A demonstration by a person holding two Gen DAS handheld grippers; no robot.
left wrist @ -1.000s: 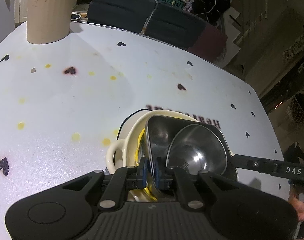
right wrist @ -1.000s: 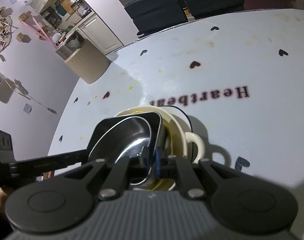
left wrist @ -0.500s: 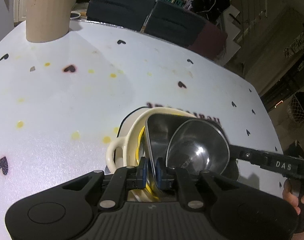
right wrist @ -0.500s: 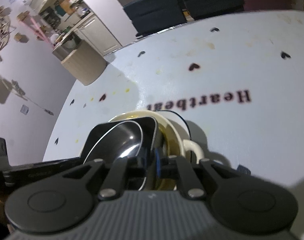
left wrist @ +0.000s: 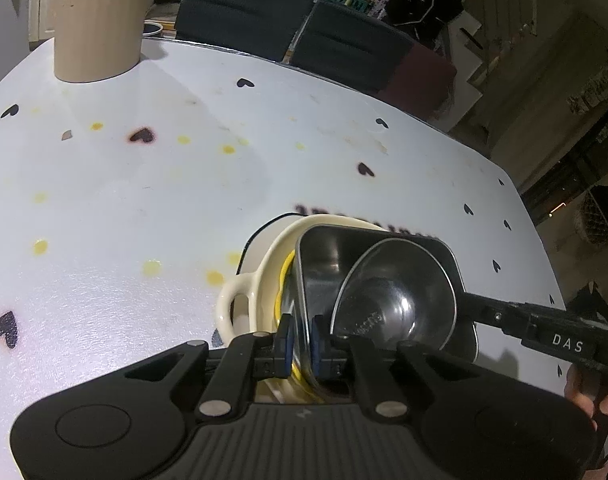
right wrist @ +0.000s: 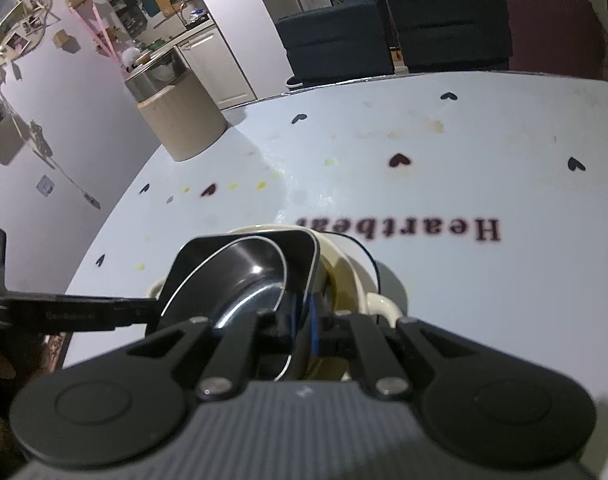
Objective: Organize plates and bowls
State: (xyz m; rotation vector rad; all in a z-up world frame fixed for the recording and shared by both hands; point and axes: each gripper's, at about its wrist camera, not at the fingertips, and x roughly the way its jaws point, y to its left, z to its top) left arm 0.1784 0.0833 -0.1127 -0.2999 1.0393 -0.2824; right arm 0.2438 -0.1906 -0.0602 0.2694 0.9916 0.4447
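A square steel tray (left wrist: 324, 264) with a round steel bowl (left wrist: 400, 300) inside it sits in a cream handled bowl (left wrist: 240, 304) with a yellow rim inside, on the white table (left wrist: 144, 200). My left gripper (left wrist: 300, 340) is shut on the tray's near wall. My right gripper (right wrist: 302, 328) is shut on the tray's opposite wall (right wrist: 310, 264); the round bowl (right wrist: 240, 280) and cream bowl (right wrist: 376, 300) show there too. Each gripper's arm shows in the other view.
A beige ribbed container (left wrist: 98, 28) stands at the table's far left corner, also in the right wrist view (right wrist: 180, 116). Dark chairs (left wrist: 304, 28) stand behind the far edge. The tablecloth carries black hearts and the word "Heartbeat" (right wrist: 404, 230).
The stack with both grippers has shifted slightly; the right wrist view has tilted up and shows more of the far table. Both grips are unchanged.
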